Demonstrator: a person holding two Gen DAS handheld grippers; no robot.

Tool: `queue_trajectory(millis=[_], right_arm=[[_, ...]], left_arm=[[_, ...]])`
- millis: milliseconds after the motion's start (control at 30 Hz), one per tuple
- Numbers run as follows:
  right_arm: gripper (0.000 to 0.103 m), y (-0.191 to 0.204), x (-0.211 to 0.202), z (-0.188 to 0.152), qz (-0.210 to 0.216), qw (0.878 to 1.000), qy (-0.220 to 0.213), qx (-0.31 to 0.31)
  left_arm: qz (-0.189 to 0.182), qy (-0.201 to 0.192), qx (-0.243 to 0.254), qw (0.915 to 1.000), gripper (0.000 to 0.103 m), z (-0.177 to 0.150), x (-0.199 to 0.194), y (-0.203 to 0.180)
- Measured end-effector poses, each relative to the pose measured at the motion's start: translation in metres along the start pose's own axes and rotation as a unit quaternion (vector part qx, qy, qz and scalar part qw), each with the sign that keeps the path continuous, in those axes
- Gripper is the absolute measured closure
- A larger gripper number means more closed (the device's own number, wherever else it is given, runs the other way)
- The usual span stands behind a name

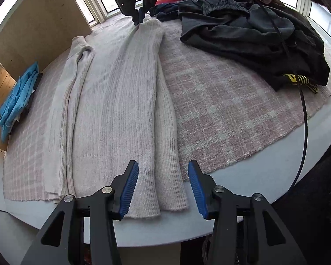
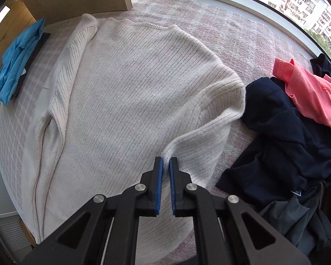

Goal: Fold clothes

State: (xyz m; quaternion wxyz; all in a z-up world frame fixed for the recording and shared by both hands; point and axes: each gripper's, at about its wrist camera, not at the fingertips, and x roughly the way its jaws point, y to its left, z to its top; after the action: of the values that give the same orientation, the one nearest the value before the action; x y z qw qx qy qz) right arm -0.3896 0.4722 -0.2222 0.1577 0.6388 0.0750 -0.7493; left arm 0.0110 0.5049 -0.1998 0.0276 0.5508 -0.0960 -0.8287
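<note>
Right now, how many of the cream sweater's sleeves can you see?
2. One sleeve lies folded along the cream sweater's left side, near the blue garment. The other sleeve is on the right, pinched in the right tongs.

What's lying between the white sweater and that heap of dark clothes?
Nothing but bare pink checked blanket. The left wrist view shows that open strip between the white sweater and the heap of dark clothes.
</note>
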Motion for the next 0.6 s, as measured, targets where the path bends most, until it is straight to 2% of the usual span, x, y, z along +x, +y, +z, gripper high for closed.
queue_trajectory(millis=[100,200,233,267,400,467,533,600], right_arm=[[0.096,-0.003,0.003,0.002,-0.001,1.0,0.004,0.014],[0.085,0.003,-0.002,0.0,0.019,1.0,0.02,-0.001],[0.078,0.004,-0.007,-0.003,0.026,0.999,0.024,-0.003],[0.073,0.003,-0.014,-0.006,0.034,0.999,0.02,-0.004],[0.065,-0.014,-0.047,-0.019,0.066,0.997,-0.028,0.0],[0.052,-0.027,-0.052,-0.026,0.063,0.997,-0.034,-0.004],[0.052,-0.042,-0.046,-0.033,0.052,0.998,-0.023,-0.004],[0.052,-0.062,-0.032,-0.042,0.071,0.997,-0.007,0.013]], left_arm=[[0.0,-0.001,-0.003,1.0,0.057,-0.003,0.0,0.004],[0.013,-0.004,-0.013,0.9998,0.057,-0.01,-0.003,0.015],[0.016,-0.005,-0.02,0.9997,0.057,-0.013,-0.005,0.02],[0.018,-0.005,-0.027,0.9994,0.057,-0.016,-0.006,0.026],[0.028,-0.003,-0.035,0.999,0.057,-0.03,-0.008,0.038],[0.022,-0.003,-0.026,0.9994,0.057,-0.033,-0.006,0.035],[0.008,-0.011,-0.01,0.9999,0.057,-0.031,-0.002,0.026],[0.014,-0.015,0.007,0.9998,0.057,-0.026,0.002,0.017]])
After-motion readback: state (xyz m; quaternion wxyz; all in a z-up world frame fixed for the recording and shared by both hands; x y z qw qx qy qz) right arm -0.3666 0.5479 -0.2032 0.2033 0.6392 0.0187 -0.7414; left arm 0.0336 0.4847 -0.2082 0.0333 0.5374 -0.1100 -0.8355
